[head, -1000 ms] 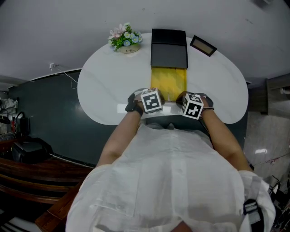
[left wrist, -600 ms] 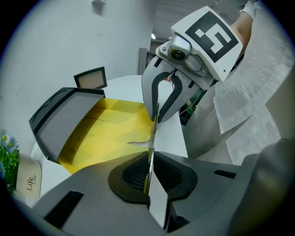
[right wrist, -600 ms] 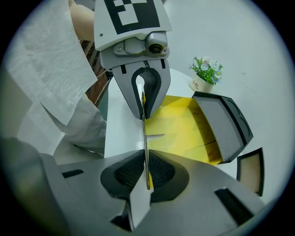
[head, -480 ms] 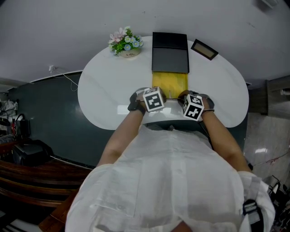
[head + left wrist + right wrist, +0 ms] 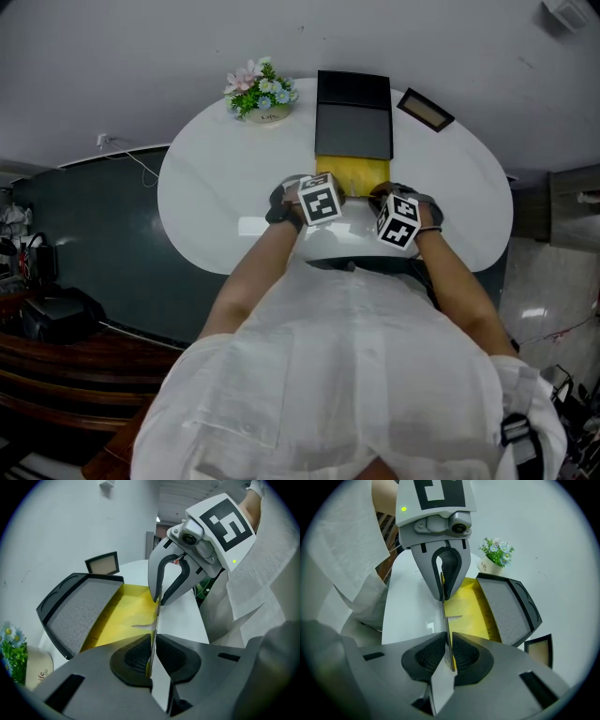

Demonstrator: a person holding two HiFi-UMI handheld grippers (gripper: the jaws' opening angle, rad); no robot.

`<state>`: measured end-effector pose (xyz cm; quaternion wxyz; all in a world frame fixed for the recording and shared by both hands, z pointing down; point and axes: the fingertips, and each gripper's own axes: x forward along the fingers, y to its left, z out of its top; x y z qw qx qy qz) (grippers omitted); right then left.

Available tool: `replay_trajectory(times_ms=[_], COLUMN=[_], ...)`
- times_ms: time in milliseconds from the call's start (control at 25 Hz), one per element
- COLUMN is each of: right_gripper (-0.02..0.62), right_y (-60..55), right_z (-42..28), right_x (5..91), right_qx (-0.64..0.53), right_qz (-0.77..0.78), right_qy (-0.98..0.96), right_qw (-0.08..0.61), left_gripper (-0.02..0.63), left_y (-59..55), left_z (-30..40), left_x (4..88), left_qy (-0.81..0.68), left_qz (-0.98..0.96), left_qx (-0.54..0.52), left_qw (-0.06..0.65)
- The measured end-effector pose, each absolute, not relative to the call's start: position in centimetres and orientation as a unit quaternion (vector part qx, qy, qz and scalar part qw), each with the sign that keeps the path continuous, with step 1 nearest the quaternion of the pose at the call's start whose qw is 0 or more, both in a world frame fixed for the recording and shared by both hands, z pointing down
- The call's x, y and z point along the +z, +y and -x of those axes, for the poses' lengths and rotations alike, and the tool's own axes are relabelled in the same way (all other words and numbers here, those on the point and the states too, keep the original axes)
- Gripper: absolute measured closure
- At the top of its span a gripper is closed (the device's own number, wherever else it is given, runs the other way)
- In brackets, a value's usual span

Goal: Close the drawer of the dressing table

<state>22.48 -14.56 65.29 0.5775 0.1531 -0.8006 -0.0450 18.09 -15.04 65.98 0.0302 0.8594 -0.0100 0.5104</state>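
Pushing drawer point(image 5: 356, 174) further under the surface point(image 5: 216, 187) than 1 s ago; showing a shorter yellow strip. Pinching its thin front edge with left tool point(image 5: 151, 663) and right tool point(image 5: 449, 656), both pressed tight on it, side by side. Aiming travel straight ahead toward the wall, front edge lying crosswise, both hands equally near. Noting raised black lid point(image 5: 352, 114) just behind the opening, flower pot point(image 5: 260, 84) and small frame point(image 5: 426, 109) off to either side; likely nothing blocking the slide.

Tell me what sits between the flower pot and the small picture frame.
The black-framed grey panel, just behind the yellow drawer; the head view shows it.
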Motion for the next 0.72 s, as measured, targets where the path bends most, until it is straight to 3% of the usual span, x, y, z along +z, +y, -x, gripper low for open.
replay_trajectory(times_ms=[240, 400, 520, 720], right_gripper=[0.563, 0.526, 0.472, 0.354], right_y=[-16.3, -17.8, -19.0, -20.5], right_z=[-22.7, -22.9, -23.1, -23.5], right_x=[65.3, 65.2, 65.0, 64.6], right_qx=[-0.057, -0.073, -0.095, -0.113], right_qz=[-0.173, -0.19, -0.205, -0.203], right_qy=[-0.794, -0.788, -0.779, -0.777], right_qw=[0.58, 0.581, 0.584, 0.584], left_gripper=[0.563, 0.557, 0.511, 0.38], left_y=[-16.7, -18.0, -19.1, -20.9], left_z=[-18.2, -18.3, -18.2, -18.1], left_x=[66.0, 66.1, 66.0, 65.7], left_qy=[-0.025, -0.037, -0.055, -0.081], left_qz=[-0.862, -0.863, -0.863, -0.857], left_qx=[0.506, 0.503, 0.501, 0.501], left_qw=[0.018, 0.006, -0.018, -0.085])
